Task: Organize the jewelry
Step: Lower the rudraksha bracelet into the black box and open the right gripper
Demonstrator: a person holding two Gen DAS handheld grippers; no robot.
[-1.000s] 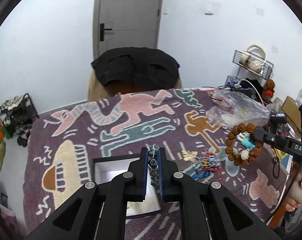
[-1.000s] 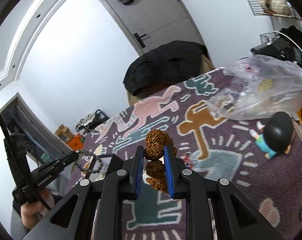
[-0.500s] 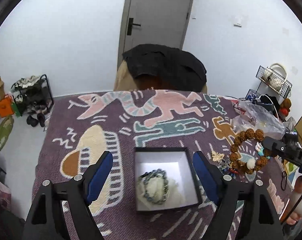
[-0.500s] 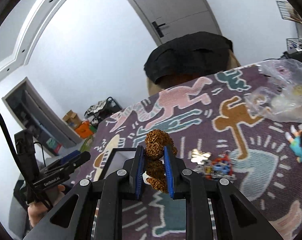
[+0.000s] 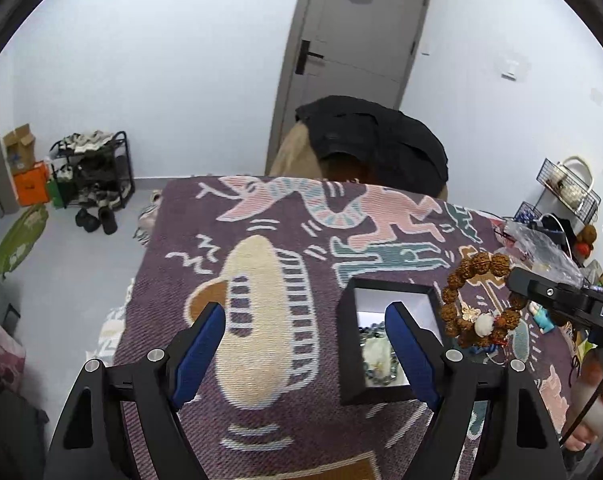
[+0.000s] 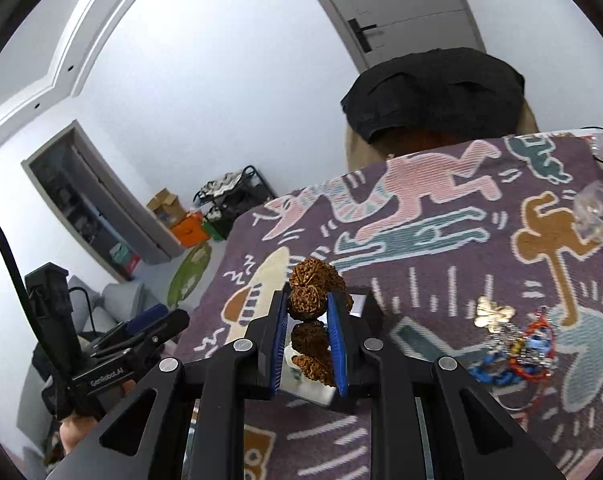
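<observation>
A black box with a white lining (image 5: 393,295) sits on the patterned cloth. A dark green bead bracelet (image 5: 375,350) lies inside it, partly hidden by my finger. My left gripper (image 5: 304,324) is open and empty, to the left of the box and above the cloth. My right gripper (image 6: 307,318) is shut on a brown rough-bead bracelet (image 6: 309,300), held in the air just right of the box; the bracelet also shows in the left wrist view (image 5: 475,298). The box (image 6: 363,304) is mostly hidden behind the right fingers.
A pile of blue, red and silver jewelry (image 6: 517,350) and a gold clover piece (image 6: 493,314) lie on the cloth (image 5: 261,264). A clear plastic bag (image 5: 541,248) sits at the right edge. A chair with a black jacket (image 5: 373,140) stands behind the table.
My left gripper opened, dropped the green bead bracelet into the box, then moved left. My right gripper carried the brown bracelet leftward up to the box.
</observation>
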